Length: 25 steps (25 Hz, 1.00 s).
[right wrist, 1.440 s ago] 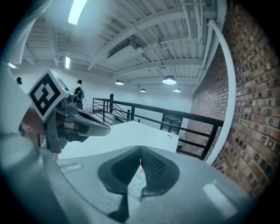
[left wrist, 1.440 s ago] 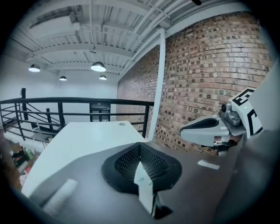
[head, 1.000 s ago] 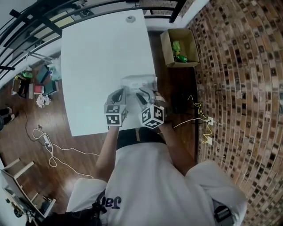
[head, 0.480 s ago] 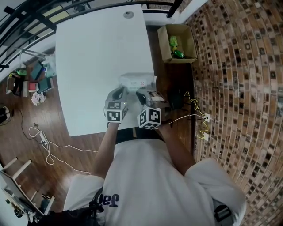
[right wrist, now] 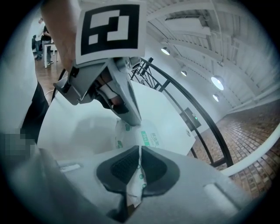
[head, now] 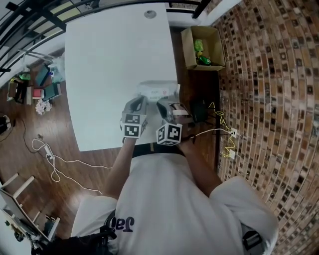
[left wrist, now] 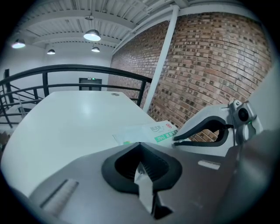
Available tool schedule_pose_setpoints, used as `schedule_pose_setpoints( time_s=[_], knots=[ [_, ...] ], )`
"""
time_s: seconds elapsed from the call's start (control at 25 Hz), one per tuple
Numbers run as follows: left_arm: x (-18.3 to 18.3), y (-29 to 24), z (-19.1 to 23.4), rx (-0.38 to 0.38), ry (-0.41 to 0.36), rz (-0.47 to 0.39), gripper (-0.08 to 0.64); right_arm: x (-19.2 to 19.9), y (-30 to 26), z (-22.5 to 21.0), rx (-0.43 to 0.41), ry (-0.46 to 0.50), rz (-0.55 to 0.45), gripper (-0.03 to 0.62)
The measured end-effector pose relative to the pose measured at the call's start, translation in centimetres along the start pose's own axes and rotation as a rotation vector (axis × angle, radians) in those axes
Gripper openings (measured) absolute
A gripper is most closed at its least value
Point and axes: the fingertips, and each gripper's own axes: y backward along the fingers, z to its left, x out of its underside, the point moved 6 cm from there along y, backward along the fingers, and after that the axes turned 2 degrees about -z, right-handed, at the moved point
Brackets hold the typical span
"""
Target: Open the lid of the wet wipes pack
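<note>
1. Fingers (left wrist: 123,168) of the left gripper (left wrist: 140,151) are pressed together on a thin pale strip of film. The strip runs back between the black pads toward the camera.
2. Fingers of the right gripper (right wrist: 140,151) are likewise closed narrow. They pinch a white fold of wrapper with small green print along it.
3. Both pinched pieces appear to be edges of the wet wipes pack (head: 158,91). Whether either one is the lid flap or an end seal cannot be told.
4. The pack lies flat on the white desk (head: 109,60), label up. It is close to the desk's right edge and toward its near right corner.
5. In the head view the two grippers sit side by side at the pack's near side. The left one is at its near left corner and the right one at its near edge, with their marker cubes toward the person.
6. In the right gripper view, the left gripper's body hangs over the pack's near end.
7. A small round fitting (head: 150,14) sits at the desk's far edge.
8. A cardboard box (head: 185,50) stands on the wooden floor beyond the desk's right edge, by the far right corner. Green items (head: 200,51) lie inside it.
9. White cables (head: 50,159) trail over the floor off the desk's left edge. A brick wall (head: 269,99) fills the right side.
</note>
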Motion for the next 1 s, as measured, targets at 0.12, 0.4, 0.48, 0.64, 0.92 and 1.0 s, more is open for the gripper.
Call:
schedule_pose_setpoints(
  time_s=[0.12,0.4,0.48,0.64,0.92,1.0],
  knots=[
    [0.0,-0.2,-0.1,-0.002,-0.027,0.004,0.015,-0.2,0.5,-1.1,0.016,-0.013,0.024,0.001],
    [0.0,-0.5,-0.7,-0.004,-0.104,0.052,0.015,0.8,0.0,-5.8,0.096,-0.088,0.002,-0.009],
    [0.0,-0.5,-0.7,0.002,-0.106,0.057,0.015,0.8,0.1,-5.9,-0.006,-0.080,-0.043,0.087],
    [0.0,-1.0,-0.4,0.002,-0.120,0.037,0.015,0.7,0.1,-3.8,-0.113,0.064,-0.057,0.201],
    [-0.5,-1.1,0.2,0.003,-0.105,0.040,0.015,-0.3,0.4,-4.1,-0.133,0.092,-0.050,0.026],
    [-0.7,-1.1,0.5,0.005,-0.105,0.034,0.015,-1.0,1.1,-6.4,-0.099,-0.007,-0.088,0.009]
  ],
)
